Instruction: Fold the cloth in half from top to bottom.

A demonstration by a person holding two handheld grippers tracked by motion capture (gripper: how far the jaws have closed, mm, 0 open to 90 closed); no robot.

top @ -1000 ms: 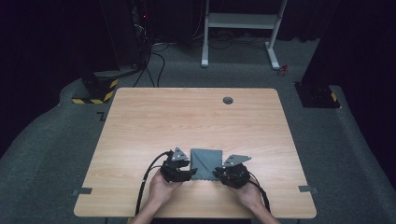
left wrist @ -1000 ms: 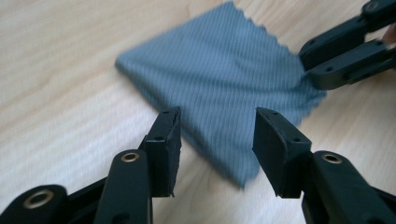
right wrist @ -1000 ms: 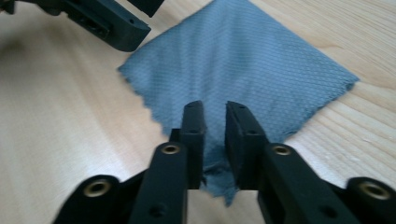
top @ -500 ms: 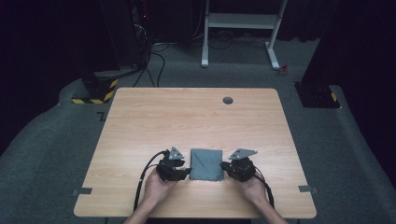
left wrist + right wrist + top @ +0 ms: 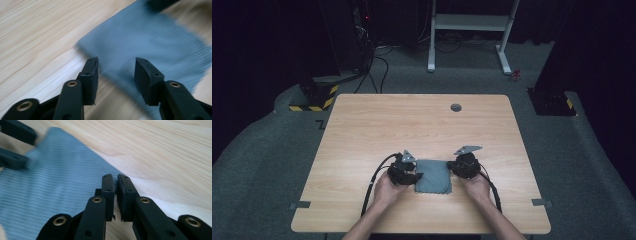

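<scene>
Cloth: the folded grey-blue ribbed cloth (image 5: 432, 176) is lying flat on the light wooden table (image 5: 412, 125), near my edge.
Left gripper (image 5: 116, 72): I am holding it spread over the cloth's edge.
Right gripper (image 5: 115, 188): I am pressing it together on the cloth's corner.
Handling: soft, light, limp; best pinched at corners.

Light wooden table (image 5: 422, 125) with a round dark hole (image 5: 456, 107) near its far edge, grey carpet floor (image 5: 272, 165), white metal stand (image 5: 472, 22) beyond, black cables (image 5: 377, 65), yellow-and-black striped base (image 5: 314, 100), dark surroundings, possibly curtains.
</scene>
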